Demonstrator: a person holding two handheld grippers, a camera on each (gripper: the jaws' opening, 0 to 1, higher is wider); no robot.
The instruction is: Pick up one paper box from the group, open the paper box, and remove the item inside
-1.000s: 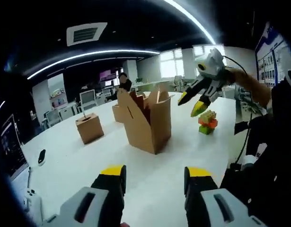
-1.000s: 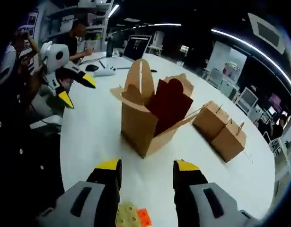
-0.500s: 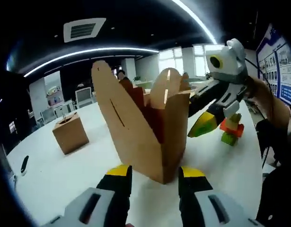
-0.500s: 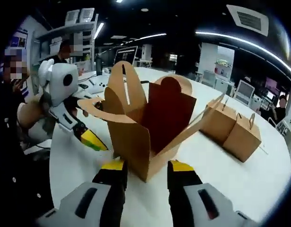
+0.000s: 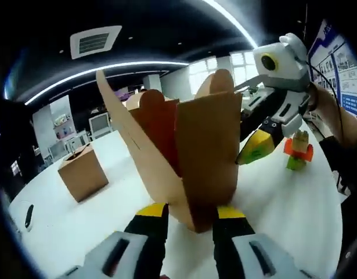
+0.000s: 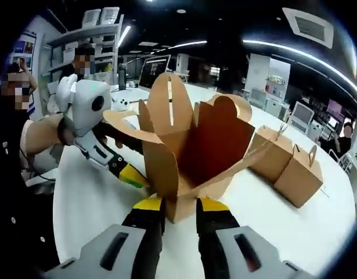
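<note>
An open brown paper box (image 5: 204,151) (image 6: 166,174) stands on the white table (image 5: 282,203), flaps spread and a dark red inner face (image 6: 213,145) showing. My left gripper (image 5: 190,211) is shut on its near lower corner, one jaw on each side. From the opposite side my right gripper (image 6: 179,204) pinches the other lower corner. In the left gripper view, my right gripper (image 5: 248,131) reaches in against the box's right wall. My left gripper (image 6: 127,158) enters the right gripper view at the box's left, one finger hidden behind a flap. A colourful block toy (image 5: 297,152) stands on the table.
One closed brown box (image 5: 82,172) sits to the left in the left gripper view, and two closed boxes (image 6: 271,152) (image 6: 300,174) stand together at the right in the right gripper view. People and monitors are at the table's far end. A hand (image 6: 42,131) holds the left gripper.
Both grippers have moved in to the open box from opposite sides, and their jaws have narrowed onto its lower corners. The box fills more of each view.
</note>
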